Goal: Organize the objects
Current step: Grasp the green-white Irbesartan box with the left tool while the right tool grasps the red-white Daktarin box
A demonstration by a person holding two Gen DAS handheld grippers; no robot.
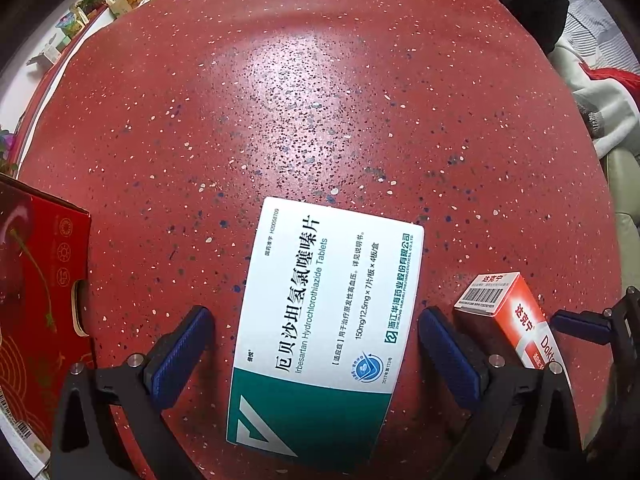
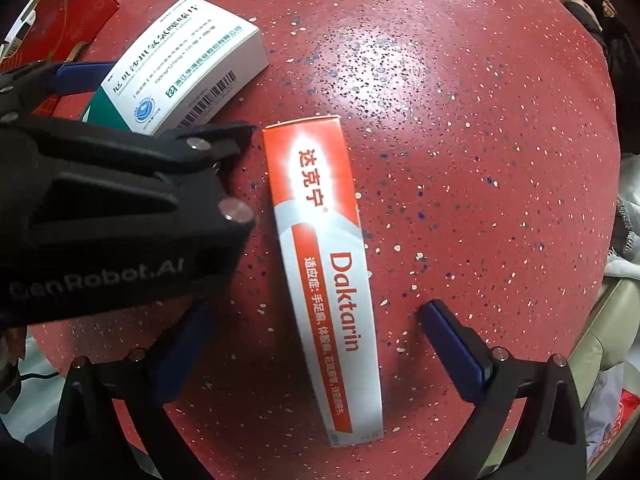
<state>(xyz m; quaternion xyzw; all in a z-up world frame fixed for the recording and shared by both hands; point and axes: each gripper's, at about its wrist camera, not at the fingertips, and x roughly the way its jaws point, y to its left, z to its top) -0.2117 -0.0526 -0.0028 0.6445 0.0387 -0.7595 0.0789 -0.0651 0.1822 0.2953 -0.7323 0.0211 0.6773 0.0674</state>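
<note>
One red speckled table (image 1: 360,100) carries three boxes. One red gift box (image 1: 44,280) sits at the left edge. One white-and-green tablet box (image 1: 328,320) lies flat between the spread fingers of the left gripper (image 1: 316,344), jaws released and apart from its sides. One orange-and-white cream box (image 2: 324,264) lies flat just right of it, lengthwise between the fingers of the right gripper (image 2: 320,344), jaws likewise released, neither touching it.
</note>
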